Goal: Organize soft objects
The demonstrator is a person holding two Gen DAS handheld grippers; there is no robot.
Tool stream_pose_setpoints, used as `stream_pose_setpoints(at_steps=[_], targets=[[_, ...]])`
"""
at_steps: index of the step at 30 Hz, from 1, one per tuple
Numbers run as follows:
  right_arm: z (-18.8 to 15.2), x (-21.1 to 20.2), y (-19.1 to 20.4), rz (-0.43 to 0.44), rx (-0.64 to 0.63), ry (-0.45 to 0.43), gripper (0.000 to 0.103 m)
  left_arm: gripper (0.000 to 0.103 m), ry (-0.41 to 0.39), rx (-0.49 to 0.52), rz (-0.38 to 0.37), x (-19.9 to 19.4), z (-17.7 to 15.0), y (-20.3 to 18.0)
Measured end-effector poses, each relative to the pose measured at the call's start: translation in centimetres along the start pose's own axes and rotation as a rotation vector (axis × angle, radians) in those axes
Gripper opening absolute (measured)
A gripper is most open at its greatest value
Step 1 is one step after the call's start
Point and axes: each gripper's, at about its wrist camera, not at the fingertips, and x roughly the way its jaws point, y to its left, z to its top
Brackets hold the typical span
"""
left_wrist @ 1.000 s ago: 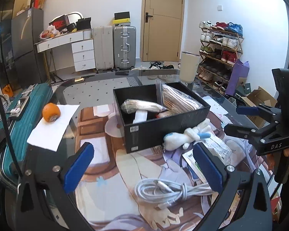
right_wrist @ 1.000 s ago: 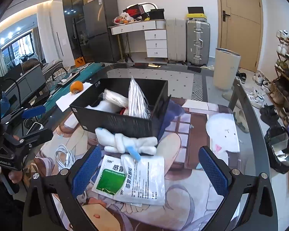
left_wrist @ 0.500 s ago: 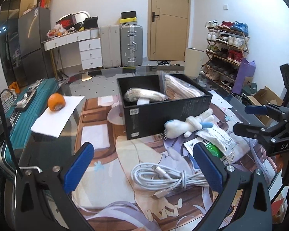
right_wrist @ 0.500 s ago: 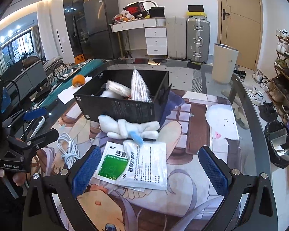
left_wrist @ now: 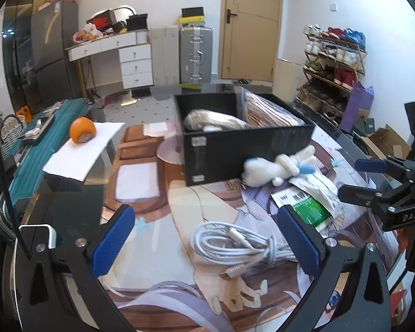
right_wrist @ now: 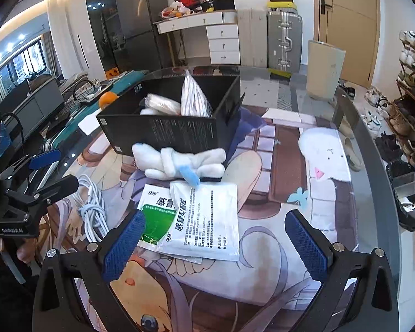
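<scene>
Hovering above the table with jaws spread wide and nothing between them, the left gripper (left_wrist: 207, 239) sits over a coiled white cable (left_wrist: 235, 244) while the right gripper (right_wrist: 215, 238), equally wide and empty, hangs over white medicine packets (right_wrist: 204, 218). A white plush toy (right_wrist: 179, 161) lies against the near wall of the black box (right_wrist: 163, 131), which holds bagged soft items (left_wrist: 215, 120). The glass table (right_wrist: 379, 166) carries a cartoon-print mat (right_wrist: 262, 276); an orange (left_wrist: 82, 130) rests on white paper (left_wrist: 80, 152).
</scene>
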Motion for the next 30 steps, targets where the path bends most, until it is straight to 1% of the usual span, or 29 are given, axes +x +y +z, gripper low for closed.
stream_pose_setpoints(at_steps=[3,5,8,11,12,15,17,20,24,27,30], targets=[[-0.2,0.3,0.2,0.010,-0.016,0.016,0.102,0.103,0.018,0.050,-0.048,-0.1,-0.2,-1.0],[-0.3,0.4,0.4,0.027,-0.020,0.018,0.102,0.103,0.026,0.102,-0.084,-0.3,-0.4,-1.9],[-0.3,0.8,0.6,0.034,-0.025,0.027,0.102,0.103,0.034,0.141,-0.086,-0.2,-0.6,-2.5],[-0.5,1.0,0.7,0.044,-0.039,0.041,0.102,0.103,0.068,0.132,-0.118,0.1,-0.6,-2.0],[-0.6,1.1,0.7,0.046,-0.044,0.044,0.102,0.103,0.084,0.132,-0.123,0.3,-0.7,-1.9],[-0.7,1.3,0.7,0.048,-0.051,0.052,0.102,0.103,0.097,0.124,-0.132,0.5,-0.8,-1.5],[-0.7,1.6,0.6,0.047,-0.040,0.059,0.102,0.103,0.106,0.126,-0.141,0.5,-0.8,-1.3],[-0.7,2.2,0.4,0.044,-0.016,0.067,0.102,0.103,0.126,0.142,-0.177,0.6,-0.8,-1.3],[-0.6,3.2,0.0,0.024,0.031,0.087,0.102,0.103,0.143,0.138,-0.165,1.0,-1.0,-1.2],[-0.5,3.7,0.2,-0.002,0.032,0.077,0.102,0.103,0.143,0.133,-0.159,1.1,-1.1,-1.4],[-0.5,3.7,0.3,0.012,0.037,0.072,0.102,0.103,0.143,0.124,-0.156,1.4,-1.2,-1.5]])
